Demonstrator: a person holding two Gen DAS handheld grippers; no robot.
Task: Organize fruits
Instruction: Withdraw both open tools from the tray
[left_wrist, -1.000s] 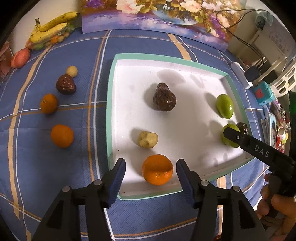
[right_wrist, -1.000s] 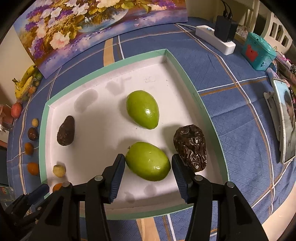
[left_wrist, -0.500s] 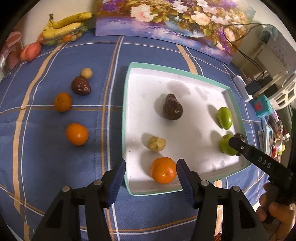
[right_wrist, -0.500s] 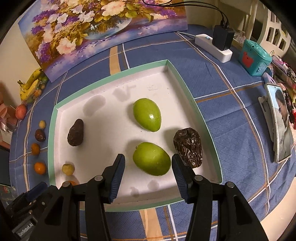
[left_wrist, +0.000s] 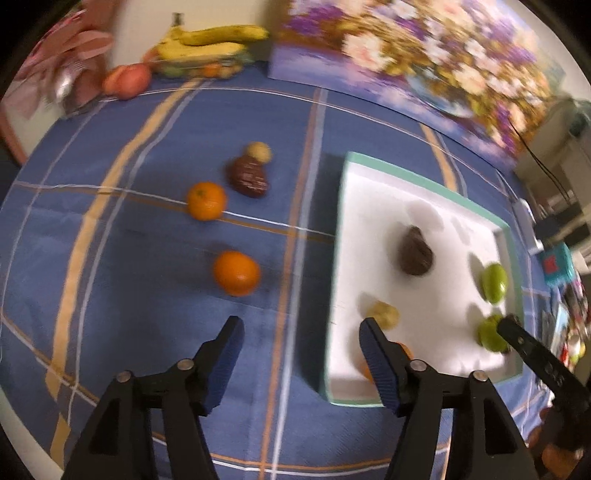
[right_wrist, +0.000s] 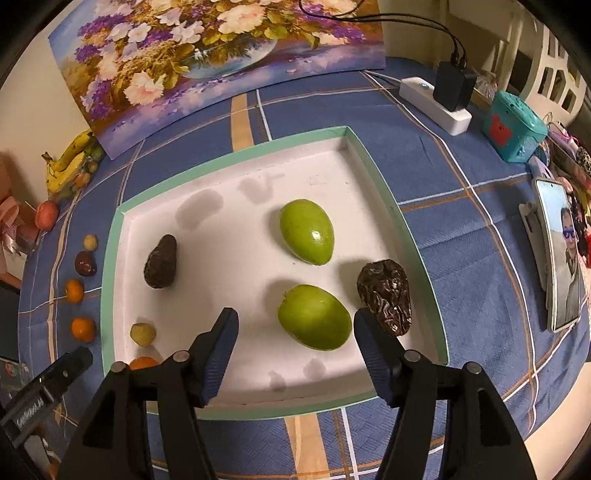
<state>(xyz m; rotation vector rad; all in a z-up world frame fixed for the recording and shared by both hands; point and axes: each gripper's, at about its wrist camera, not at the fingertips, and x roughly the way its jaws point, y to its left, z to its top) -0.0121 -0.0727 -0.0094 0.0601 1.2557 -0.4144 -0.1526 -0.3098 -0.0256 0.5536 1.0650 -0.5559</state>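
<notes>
My left gripper (left_wrist: 301, 332) hangs over the blue cloth at the white tray's (left_wrist: 424, 181) left edge, jaws opening, nothing between them. Ahead on the cloth lie two oranges (left_wrist: 236, 272) (left_wrist: 206, 200), a dark date (left_wrist: 248, 176) and a small yellow fruit (left_wrist: 259, 151). An orange (left_wrist: 404, 349) in the tray is half hidden behind the right finger. My right gripper (right_wrist: 295, 325) is over the tray, jaws opening, a green fruit (right_wrist: 314, 316) between them untouched. Nearby lie a second green fruit (right_wrist: 306, 231), a wrinkled date (right_wrist: 386, 297) and a dark fruit (right_wrist: 160, 261).
Bananas (left_wrist: 210, 48) and a reddish fruit (left_wrist: 127, 79) sit at the table's far left corner. A flower painting (right_wrist: 207, 62) leans along the back. Right of the tray are a power strip (right_wrist: 436, 105), a teal box (right_wrist: 513, 127) and a phone (right_wrist: 561, 254).
My left gripper has swung left, off the orange in the tray and over the cloth, and its jaws have widened. The right jaws have widened around the green fruit.
</notes>
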